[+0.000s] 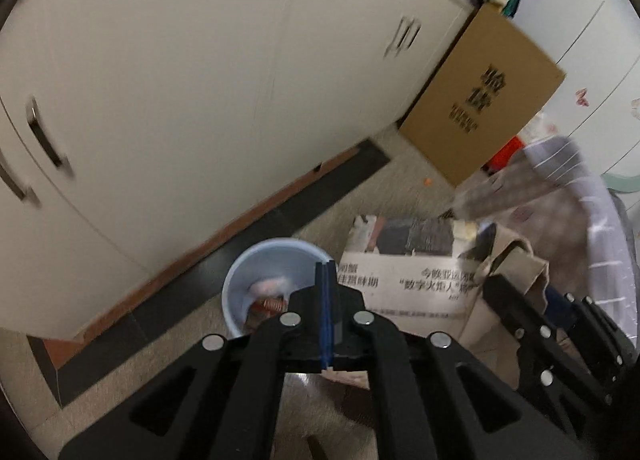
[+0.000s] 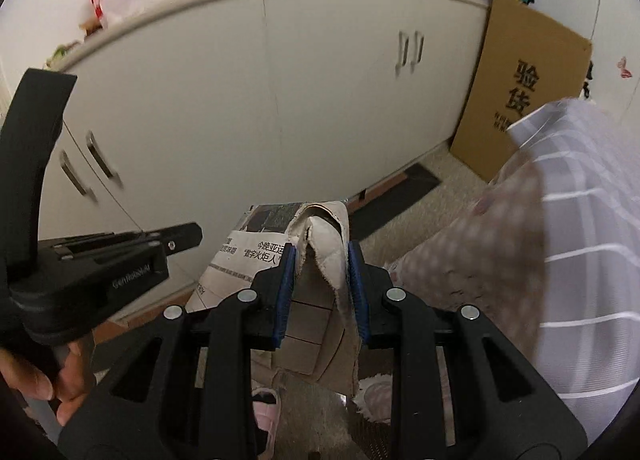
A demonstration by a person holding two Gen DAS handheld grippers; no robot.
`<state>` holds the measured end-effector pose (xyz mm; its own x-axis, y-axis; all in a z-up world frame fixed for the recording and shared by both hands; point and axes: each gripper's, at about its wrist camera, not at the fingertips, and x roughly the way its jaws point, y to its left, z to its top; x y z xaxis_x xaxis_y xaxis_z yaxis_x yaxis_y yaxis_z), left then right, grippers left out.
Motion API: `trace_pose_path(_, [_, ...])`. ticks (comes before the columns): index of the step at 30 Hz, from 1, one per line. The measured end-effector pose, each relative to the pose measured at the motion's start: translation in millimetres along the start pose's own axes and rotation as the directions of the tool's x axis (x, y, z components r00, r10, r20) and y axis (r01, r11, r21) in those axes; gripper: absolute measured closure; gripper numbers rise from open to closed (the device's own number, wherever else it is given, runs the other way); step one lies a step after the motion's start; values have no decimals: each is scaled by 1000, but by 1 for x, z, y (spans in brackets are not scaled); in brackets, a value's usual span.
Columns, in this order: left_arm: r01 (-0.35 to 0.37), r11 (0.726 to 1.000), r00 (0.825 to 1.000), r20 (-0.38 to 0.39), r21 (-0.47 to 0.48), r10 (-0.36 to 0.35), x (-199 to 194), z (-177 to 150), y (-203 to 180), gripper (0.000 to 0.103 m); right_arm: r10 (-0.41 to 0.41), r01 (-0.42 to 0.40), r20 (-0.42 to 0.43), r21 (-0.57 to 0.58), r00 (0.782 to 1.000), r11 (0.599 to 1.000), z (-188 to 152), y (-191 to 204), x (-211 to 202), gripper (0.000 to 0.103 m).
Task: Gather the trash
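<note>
**Kid:** Both jaws, what are they doing?

**Helper:** On the left gripper (image 1: 326, 264) the blue pads are pressed flat together with nothing between them. On the right gripper (image 2: 322, 256) the jaws stand partly apart and pinch a torn cardboard scrap (image 2: 326, 244).

**Kid:** What does the scrap look like?

**Helper:** It is pale tan, bent over like a little tent, with ragged white edges. One flap hangs down past the right pad (image 2: 357, 292).

**Kid:** Where is it?

**Helper:** Up in the air between the pads, over the newspaper (image 1: 404, 280) on the floor. The newspaper has big black print and a dark photo.

**Kid:** Where is the bin?

**Helper:** The bin (image 1: 240, 292) is light blue and round. It stands just left of the newspaper, near the cabinet (image 1: 180, 80). Something white and something red and striped lie inside. I cannot tell what they are.

**Kid:** How many things can you count?

**Helper:** One bin, one newspaper, one scrap in the jaws, two grippers. One big brown box (image 1: 480, 96) leans by the cabinet, beyond the newspaper. Three cabinet handles show at the left wrist, and the pictures are blurry.

**Kid:** Anybody there?

**Helper:** A hand (image 2: 44, 380) grips the left tool's handle, left of the newspaper. A checked sleeve (image 2: 576, 240) is to the right.
</note>
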<state>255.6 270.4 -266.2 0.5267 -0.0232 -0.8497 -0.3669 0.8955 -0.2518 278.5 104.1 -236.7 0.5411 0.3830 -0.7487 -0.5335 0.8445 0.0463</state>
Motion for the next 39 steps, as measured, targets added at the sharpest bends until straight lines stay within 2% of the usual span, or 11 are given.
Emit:
trace_pose_path(4, [-29,999,999,-37,-24,28,20,-9,14,101,8,-9,-48,-9,999,1000,-13,6,22,77])
trace_pose_path(5, [-30,999,998,-52,-31,29,25,-12,17,95,12,-13,-59,-8,998,1000,-15,7,27,77])
trace_pose_path(8, [-53,997,996,-69,-54,49,38,-19,30,63,16,-17,-75,-3,997,1000,-23,12,37,77])
trace_pose_path(12, [-69,994,995,-73,-81,63,44,-25,40,54,31,-29,-76,20,997,999,-26,14,49,72])
trace_pose_path(13, [-73,993,995,-73,-93,66,45,-25,44,53,46,-44,-70,34,997,998,-26,13,52,64])
trace_pose_path(14, [-76,992,995,-72,-99,69,44,-25,47,50,65,-61,-63,53,996,997,-25,11,57,39])
trace_pose_path(17, [-86,988,995,-66,-128,78,44,-26,55,40,62,-58,-60,76,996,995,-25,9,67,36])
trace_pose_path(27, [-79,990,995,-63,-119,71,39,-51,47,27,124,-107,-119,144,985,984,-54,-7,64,36])
trace_pose_path(31, [-38,993,998,-49,-113,32,38,-85,36,25,155,-130,-145,173,977,976,-84,-18,54,35])
trace_pose_path(36, [57,979,995,-68,-193,-72,57,-133,34,24,178,-138,-183,212,967,967,-133,-32,51,31])
trace_pose_path(39, [52,976,993,-95,-212,-73,80,-168,37,24,180,-128,-217,234,959,964,-159,-37,60,30])
